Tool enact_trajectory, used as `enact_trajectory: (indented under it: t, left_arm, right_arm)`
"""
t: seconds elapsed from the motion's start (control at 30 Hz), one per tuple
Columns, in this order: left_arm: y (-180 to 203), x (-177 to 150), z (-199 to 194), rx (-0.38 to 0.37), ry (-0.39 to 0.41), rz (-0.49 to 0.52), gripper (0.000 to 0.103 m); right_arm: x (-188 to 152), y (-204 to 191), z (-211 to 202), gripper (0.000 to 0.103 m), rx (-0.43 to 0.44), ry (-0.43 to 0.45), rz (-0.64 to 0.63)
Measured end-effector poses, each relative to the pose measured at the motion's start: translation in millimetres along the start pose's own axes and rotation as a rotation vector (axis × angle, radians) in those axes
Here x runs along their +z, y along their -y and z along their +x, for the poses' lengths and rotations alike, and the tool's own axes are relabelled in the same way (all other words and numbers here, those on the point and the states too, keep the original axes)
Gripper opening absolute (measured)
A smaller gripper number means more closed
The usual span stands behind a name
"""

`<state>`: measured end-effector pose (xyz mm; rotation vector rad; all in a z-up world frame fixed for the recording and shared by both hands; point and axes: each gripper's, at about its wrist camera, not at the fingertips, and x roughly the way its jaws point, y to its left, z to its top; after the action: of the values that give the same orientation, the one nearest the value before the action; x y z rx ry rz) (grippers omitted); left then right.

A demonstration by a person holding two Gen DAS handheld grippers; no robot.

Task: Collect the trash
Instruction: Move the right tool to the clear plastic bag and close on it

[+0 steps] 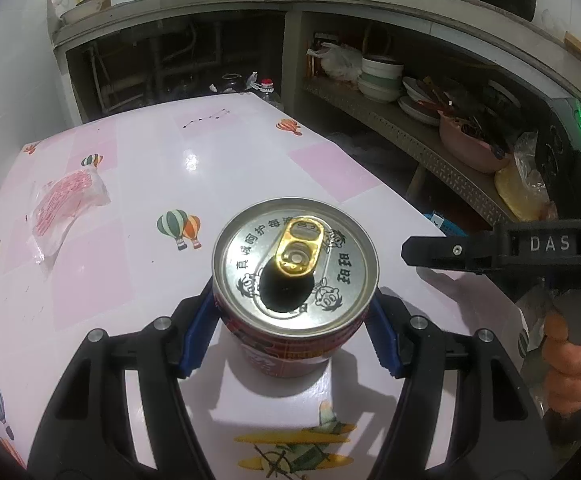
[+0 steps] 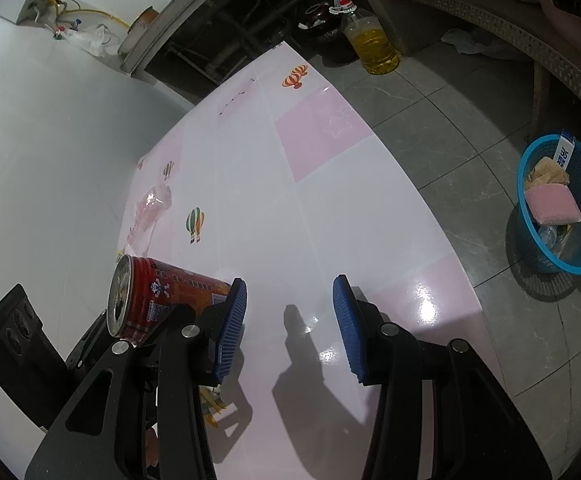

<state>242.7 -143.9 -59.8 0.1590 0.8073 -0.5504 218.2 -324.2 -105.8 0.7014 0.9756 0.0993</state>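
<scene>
A red drink can [image 1: 295,264] with a silver top and gold pull tab stands upright on the pink and white table [image 1: 210,152]. My left gripper [image 1: 292,300] is shut on it, a blue pad pressed to each side. From the right wrist view the can [image 2: 162,296] sits at the lower left, partly behind a finger. My right gripper [image 2: 290,328] hangs open over bare tabletop, nothing between its blue pads. A crumpled pink plastic wrapper [image 1: 66,204] lies at the table's far left, also seen as the wrapper [image 2: 150,212].
A blue mesh basket [image 2: 562,208] holding trash stands on the grey floor right of the table. A bottle of yellow oil [image 2: 372,44] stands beyond the table's far end. Shelves with bowls [image 1: 382,76] run along the right. A hand [image 1: 570,360] holds the right gripper's handle.
</scene>
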Motion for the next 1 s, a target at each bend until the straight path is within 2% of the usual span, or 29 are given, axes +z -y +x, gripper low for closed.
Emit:
enact_trajectory:
  t: [0.27,0.4,0.5,0.57,0.63,0.77,0.9,1.0]
  left_arm:
    - [-22,-12,-15,0.032,-0.01,-0.033,0.063]
    - [-53,-28,-33,0.083,-0.009,-0.094,0.063]
    - [-79,-40,-48,0.125,-0.001,-0.144,0.063]
    - [-97,-48,-58,0.162,0.001,-0.179,0.063]
    - [-117,-57,-68,0.195,0.004,-0.217,0.063]
    - [-146,-67,-82,0.238,0.012,-0.284,0.063]
    - [-163,-72,-89,0.25,0.021,-0.329,0.063]
    - [-169,-75,-93,0.244,0.03,-0.347,0.063]
  right_arm:
    - [11,-19,-2,0.044,0.016,0.004,-0.027]
    - [24,-45,9,0.044,0.088,-0.04,-0.058]
    - [37,-71,34,0.045,0.178,-0.12,-0.054]
    - [46,-88,52,0.045,0.209,-0.166,-0.049]
    - [54,-111,77,0.053,0.242,-0.216,-0.053]
    - [66,-147,126,0.057,0.301,-0.302,0.004]
    - [73,-177,176,0.057,0.313,-0.367,0.094]
    - [75,-191,206,0.057,0.275,-0.387,0.162]
